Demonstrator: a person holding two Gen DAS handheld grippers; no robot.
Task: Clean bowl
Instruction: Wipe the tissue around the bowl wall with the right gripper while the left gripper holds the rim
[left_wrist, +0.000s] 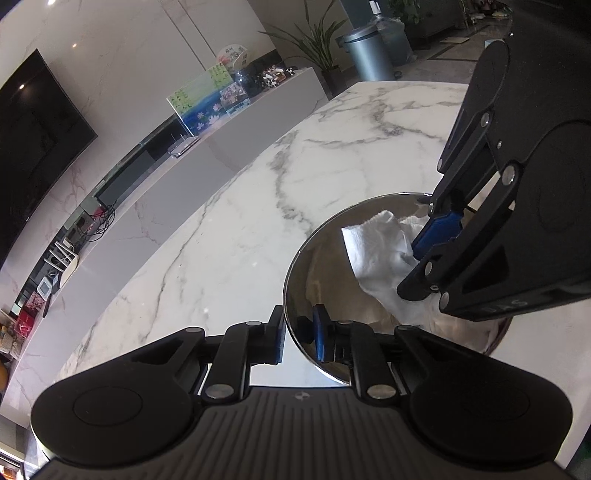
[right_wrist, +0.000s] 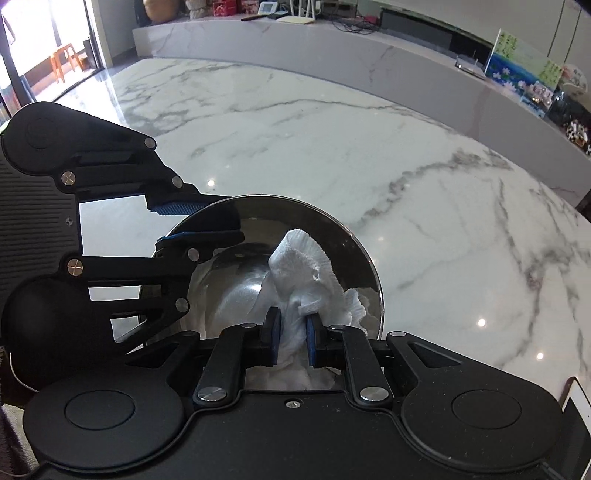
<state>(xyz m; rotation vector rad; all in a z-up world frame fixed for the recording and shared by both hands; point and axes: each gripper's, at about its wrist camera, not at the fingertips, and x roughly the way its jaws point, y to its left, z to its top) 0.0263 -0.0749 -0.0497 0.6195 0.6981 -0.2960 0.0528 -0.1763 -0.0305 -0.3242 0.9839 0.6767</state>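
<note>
item: steel bowl (right_wrist: 295, 236), polished, standing on the marble table (right_wrist: 424, 177) near its edge closest to the person, well clear of the far edge and corners; nothing else shows on the surface near it

item: white paper towel (right_wrist: 299, 273), crumpled, inside the bowl, lying against the inner wall and bottom on the near side

item: left gripper (left_wrist: 299, 338), jaws closed on the bowl's rim, one blue pad outside the wall and one inside, pinning the bowl in place; seen from the right wrist view it enters at the bowl's left rim

item: right gripper (right_wrist: 293, 339), jaws closed on a bunched fold of the paper towel, tips down inside the bowl, pointing steeply downward

step in hand: wiping the bowl's interior, by my reading; the left holds the vessel steady, the right carries the wad against the metal

condition of bowl: inner wall shows pale cloudy patches, though these may be reflections of the towel and not residue; the mirror finish makes it hard to say

next move calls for: sweeping the wad round the wall and across the bottom with light pressure, the rim grip kept firm so the bowl neither spins nor skids on the smooth marble; the towel grip must hold or the wad will drag loose
</note>
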